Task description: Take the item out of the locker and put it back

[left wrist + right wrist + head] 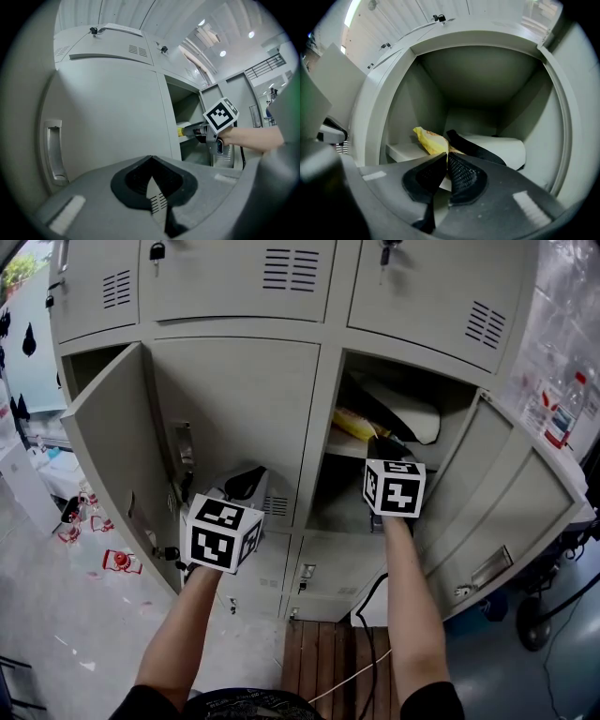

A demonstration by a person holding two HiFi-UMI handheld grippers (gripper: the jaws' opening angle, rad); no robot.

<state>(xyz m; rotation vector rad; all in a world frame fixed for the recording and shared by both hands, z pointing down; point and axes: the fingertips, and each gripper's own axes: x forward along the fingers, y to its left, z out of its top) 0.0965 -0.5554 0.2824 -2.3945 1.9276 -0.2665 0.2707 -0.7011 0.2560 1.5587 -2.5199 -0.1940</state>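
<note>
The right gripper (380, 442) reaches level into the open locker compartment (361, 507) at about 1 o'clock in the head view. Its jaws are pressed together, pinching the near end of the yellow packet (429, 139). The packet lies on the shelf (401, 151) inside that compartment. From the jaw tips it runs toward 11 o'clock in the right gripper view. Just beside it, at its 3 o'clock, rests a white object (504, 147) with a black strap (468, 144) draped across it. The compartment's door (511, 512) stands swung wide at 3 o'clock in the head view. The left gripper (244, 482) hangs in front of the closed middle door (244, 399), at about 9 o'clock from the right one. Its jaws are pressed together at the tips with nothing between them. A recessed handle (52, 151) sits at 9 o'clock in the left gripper view. Another door (112, 460) hangs open at 9 o'clock in the head view.
</note>
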